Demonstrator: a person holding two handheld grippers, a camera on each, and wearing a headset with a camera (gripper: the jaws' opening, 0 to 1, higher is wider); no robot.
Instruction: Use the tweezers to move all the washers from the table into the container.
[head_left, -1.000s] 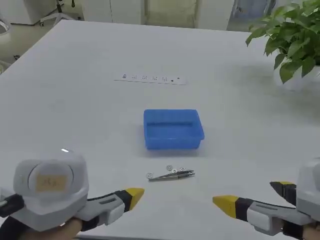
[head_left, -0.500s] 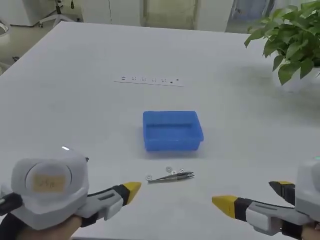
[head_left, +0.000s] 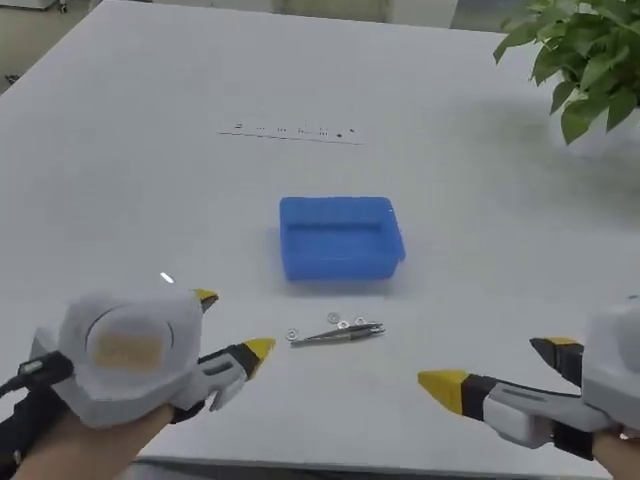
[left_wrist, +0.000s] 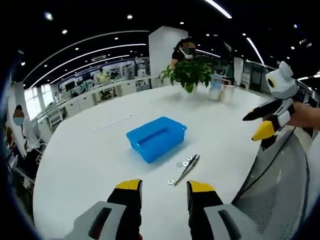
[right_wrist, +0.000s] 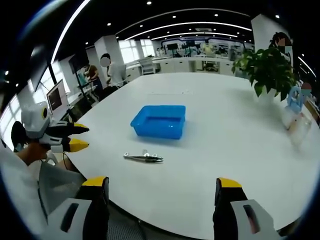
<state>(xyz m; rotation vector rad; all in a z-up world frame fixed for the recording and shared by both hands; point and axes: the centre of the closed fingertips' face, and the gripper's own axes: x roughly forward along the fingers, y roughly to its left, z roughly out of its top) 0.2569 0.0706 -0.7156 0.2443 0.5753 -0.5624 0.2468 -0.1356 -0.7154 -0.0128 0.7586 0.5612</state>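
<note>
At the near left edge of the white counter (head_left: 150, 200), a hand holds the left tool (head_left: 232, 322) above the surface. Its two yellow-tipped jaws stand moderately apart with nothing between them, pointing toward the middle of the counter. Just right of it, near the front edge, the tweezers (head_left: 338, 335) lie flat and untouched, running roughly left to right. The washers (head_left: 344, 324) lie on the counter around them: one by the tweezers' left end and a small cluster just beside the far side of the shaft. Beyond these, close but apart, sits the blue container (head_left: 340, 237), a shallow open tray. Farther back lies a thin pale strip (head_left: 290, 132). At the near right, the right tool (head_left: 497, 365) hovers with its jaws spread wide and empty, well apart from the tweezers. A leafy green plant (head_left: 585, 60) stands at the far right corner.
</note>
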